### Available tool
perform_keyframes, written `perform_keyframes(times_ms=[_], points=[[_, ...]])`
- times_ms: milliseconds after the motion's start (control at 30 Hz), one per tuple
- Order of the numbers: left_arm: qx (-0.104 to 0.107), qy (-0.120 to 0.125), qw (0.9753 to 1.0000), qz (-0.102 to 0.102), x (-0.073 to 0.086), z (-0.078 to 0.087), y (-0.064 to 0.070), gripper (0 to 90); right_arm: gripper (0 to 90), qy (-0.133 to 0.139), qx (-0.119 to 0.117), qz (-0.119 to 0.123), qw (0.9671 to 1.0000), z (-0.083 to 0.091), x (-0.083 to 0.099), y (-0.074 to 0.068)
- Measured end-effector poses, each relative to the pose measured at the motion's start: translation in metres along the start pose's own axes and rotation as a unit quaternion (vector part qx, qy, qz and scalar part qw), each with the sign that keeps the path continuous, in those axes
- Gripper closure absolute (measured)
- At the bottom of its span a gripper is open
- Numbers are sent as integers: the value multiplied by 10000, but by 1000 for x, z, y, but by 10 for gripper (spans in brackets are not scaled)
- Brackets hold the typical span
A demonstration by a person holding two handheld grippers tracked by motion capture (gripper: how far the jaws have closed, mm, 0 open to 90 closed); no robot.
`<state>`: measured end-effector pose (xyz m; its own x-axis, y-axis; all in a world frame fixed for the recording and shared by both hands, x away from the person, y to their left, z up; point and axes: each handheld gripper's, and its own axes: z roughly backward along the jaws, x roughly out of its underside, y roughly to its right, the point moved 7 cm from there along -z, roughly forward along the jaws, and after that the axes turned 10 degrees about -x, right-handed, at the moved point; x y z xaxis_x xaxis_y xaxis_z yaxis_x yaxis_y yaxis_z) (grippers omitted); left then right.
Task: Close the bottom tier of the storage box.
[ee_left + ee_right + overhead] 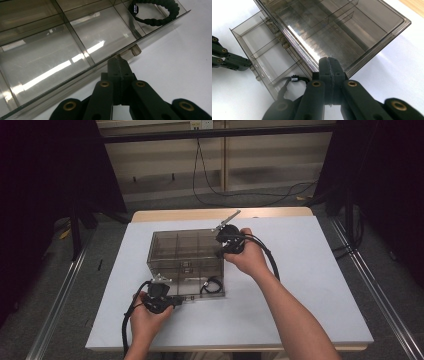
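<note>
A smoky clear plastic organiser box (185, 251) stands mid-table, and its bottom drawer (192, 291) is pulled out toward me. A black braided bracelet (212, 285) lies in the drawer's right-hand compartment (160, 17). My left gripper (178, 300) is shut, with its tip (118, 60) against the drawer's front lip beside a small tab (135, 50). My right gripper (220, 253) is shut and rests on the box's top near its right front corner (328, 60). The right gripper view also shows the drawer (269, 53), the bracelet (290, 81) and the left gripper (249, 67).
The box sits on a white table cover (310, 285) with open surface to its right and left. A wooden table edge (220, 213) shows at the back. Black cables (272, 262) trail from both grippers. Dark curtains and metal rails flank the table.
</note>
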<state>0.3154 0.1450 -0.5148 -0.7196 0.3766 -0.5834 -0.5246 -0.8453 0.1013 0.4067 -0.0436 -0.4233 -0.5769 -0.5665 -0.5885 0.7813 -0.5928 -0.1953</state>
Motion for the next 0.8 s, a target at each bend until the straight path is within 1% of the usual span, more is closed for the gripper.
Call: perform_keyframes(times_ms=[67, 433, 500, 533, 567, 633, 800], points=[[7, 18, 10000, 50, -1, 0, 0, 900, 900, 2, 5, 13, 10000, 0, 0, 0], [-29, 39, 10000, 26, -2, -2, 0, 900, 900, -47, 9, 44, 10000, 0, -1, 0], [-40, 52, 10000, 36, -2, -2, 0, 900, 900, -29, 14, 20, 10000, 0, -1, 0], [-42, 78, 9999, 78, -3, -3, 1, 900, 900, -23, 15, 4, 10000, 0, -1, 0], [-25, 35, 10000, 18, -3, -3, 0, 900, 900, -18, 13, 0, 10000, 0, 0, -1], [-54, 81, 9999, 48, -3, -4, 1, 900, 900, 3, 12, 41, 10000, 0, -1, 0], [-68, 63, 10000, 32, -4, -4, 0, 900, 900, 5, 20, 7, 10000, 0, 0, 0]])
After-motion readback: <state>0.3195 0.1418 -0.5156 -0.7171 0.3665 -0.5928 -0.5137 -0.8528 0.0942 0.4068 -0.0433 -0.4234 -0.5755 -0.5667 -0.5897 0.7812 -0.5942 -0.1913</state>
